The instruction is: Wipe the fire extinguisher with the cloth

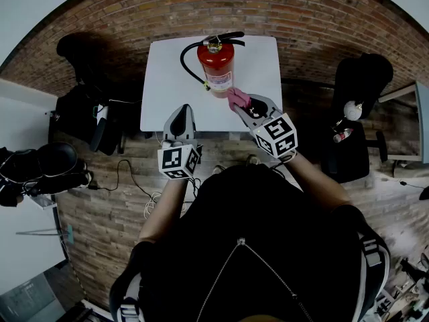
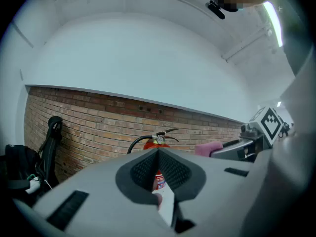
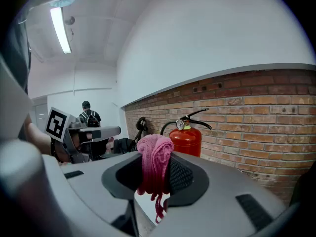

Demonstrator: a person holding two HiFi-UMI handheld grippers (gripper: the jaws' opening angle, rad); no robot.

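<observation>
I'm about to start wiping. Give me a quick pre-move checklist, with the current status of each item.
1. Cloth gripped: ok. The right gripper has its jaws clamped on the pink cloth, which bunches above them.
2. Fire extinguisher upright on the white table: ok.
3. Cloth touching the cylinder: cannot tell. In the head view it sits close by the lower body.
4. Left gripper free: ok. Its jaws are together with nothing between them, short of the extinguisher.
5. Black hose out of the cloth's way: ok. It loops down the far side from the cloth.
</observation>
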